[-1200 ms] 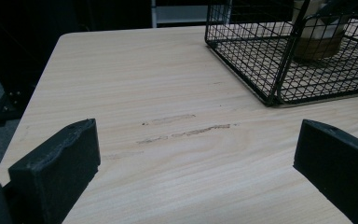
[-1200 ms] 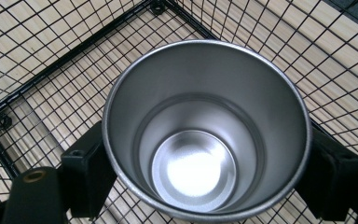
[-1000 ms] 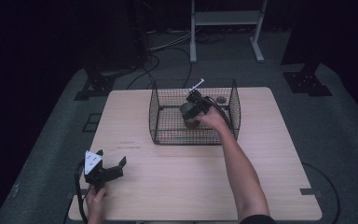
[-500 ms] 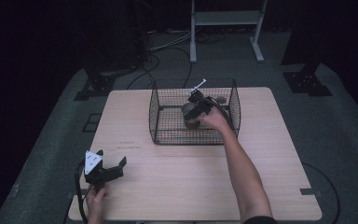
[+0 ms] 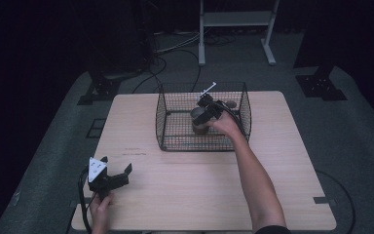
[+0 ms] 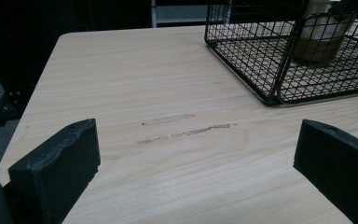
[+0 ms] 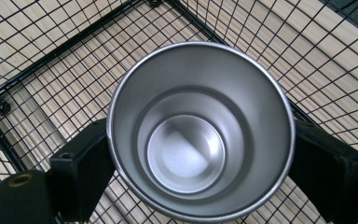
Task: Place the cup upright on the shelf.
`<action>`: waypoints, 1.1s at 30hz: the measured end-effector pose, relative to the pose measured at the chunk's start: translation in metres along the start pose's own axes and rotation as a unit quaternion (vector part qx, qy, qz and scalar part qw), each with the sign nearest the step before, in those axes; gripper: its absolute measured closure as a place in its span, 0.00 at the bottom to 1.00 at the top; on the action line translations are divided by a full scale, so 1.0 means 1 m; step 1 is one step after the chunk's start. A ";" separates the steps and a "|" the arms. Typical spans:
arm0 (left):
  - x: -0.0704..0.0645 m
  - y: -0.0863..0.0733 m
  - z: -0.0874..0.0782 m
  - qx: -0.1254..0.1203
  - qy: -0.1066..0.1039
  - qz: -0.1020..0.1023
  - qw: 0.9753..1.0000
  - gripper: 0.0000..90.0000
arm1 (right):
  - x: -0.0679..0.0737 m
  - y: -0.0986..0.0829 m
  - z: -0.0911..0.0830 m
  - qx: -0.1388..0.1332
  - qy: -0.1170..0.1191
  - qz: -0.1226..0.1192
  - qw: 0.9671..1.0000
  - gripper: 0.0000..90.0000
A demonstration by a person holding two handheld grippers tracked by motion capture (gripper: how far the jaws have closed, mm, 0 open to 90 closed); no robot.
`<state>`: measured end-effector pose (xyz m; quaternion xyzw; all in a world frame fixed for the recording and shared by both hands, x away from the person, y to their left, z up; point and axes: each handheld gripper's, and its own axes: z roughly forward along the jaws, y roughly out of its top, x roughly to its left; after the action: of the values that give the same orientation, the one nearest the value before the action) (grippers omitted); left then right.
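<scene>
We saw a cup (image 7: 198,130), plain silver-grey inside, its outside pale above and brown below. The basket (image 5: 166,122) was black, its wire in a square grid. The table (image 5: 185,185) was pale wood with fine grain and a few dark scuffs. The jaws of both grippers were matt black.

My matt black fingers (image 7: 81,179) clasp a brushed metal cup (image 7: 199,130); the basket (image 5: 164,122) is black wire; the tabletop (image 6: 168,93) is pale, scuffed wood.
</scene>
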<state>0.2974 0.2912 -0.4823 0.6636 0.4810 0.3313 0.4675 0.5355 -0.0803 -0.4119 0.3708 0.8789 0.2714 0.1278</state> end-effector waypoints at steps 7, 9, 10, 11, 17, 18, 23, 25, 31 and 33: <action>0.000 0.000 0.001 -0.001 0.001 -0.001 1.000 0.00 | 0.002 0.002 -0.006 -0.008 0.001 -0.004 1.000 0.12; 0.000 0.000 0.001 0.000 0.001 0.000 1.000 0.00 | 0.001 0.004 -0.011 -0.023 0.005 -0.001 1.000 0.13; 0.000 0.000 0.001 0.000 0.001 0.000 1.000 0.00 | 0.001 0.004 -0.011 -0.023 0.005 -0.001 1.000 0.13; 0.000 0.000 0.001 0.000 0.001 -0.001 1.000 0.00 | 0.001 0.006 -0.014 -0.029 0.005 -0.001 1.000 0.13; 0.000 0.000 0.001 0.000 0.001 0.000 1.000 0.00 | -0.001 0.005 -0.029 -0.053 0.006 0.003 0.999 0.13; 0.000 0.000 0.001 0.000 0.001 0.000 1.000 0.00 | -0.002 0.005 -0.030 -0.054 0.007 0.003 0.998 0.13; -0.001 0.000 0.001 0.001 0.001 0.001 1.000 0.00 | -0.001 0.005 -0.043 -0.071 0.012 0.003 0.997 0.14; -0.001 0.000 0.000 0.003 0.000 0.004 1.000 0.00 | 0.002 0.005 -0.048 -0.075 0.012 0.003 0.997 0.14; -0.001 0.000 0.000 0.002 -0.001 0.005 1.000 0.00 | 0.009 0.005 -0.060 -0.083 0.007 -0.010 0.996 0.14; -0.001 0.000 0.000 0.001 -0.001 0.004 1.000 0.00 | 0.010 0.003 -0.064 -0.089 0.011 -0.007 0.996 0.14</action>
<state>0.2972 0.2898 -0.4823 0.6666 0.4783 0.3319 0.4656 0.5032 -0.0951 -0.3580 0.3486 0.8554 0.3513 0.1527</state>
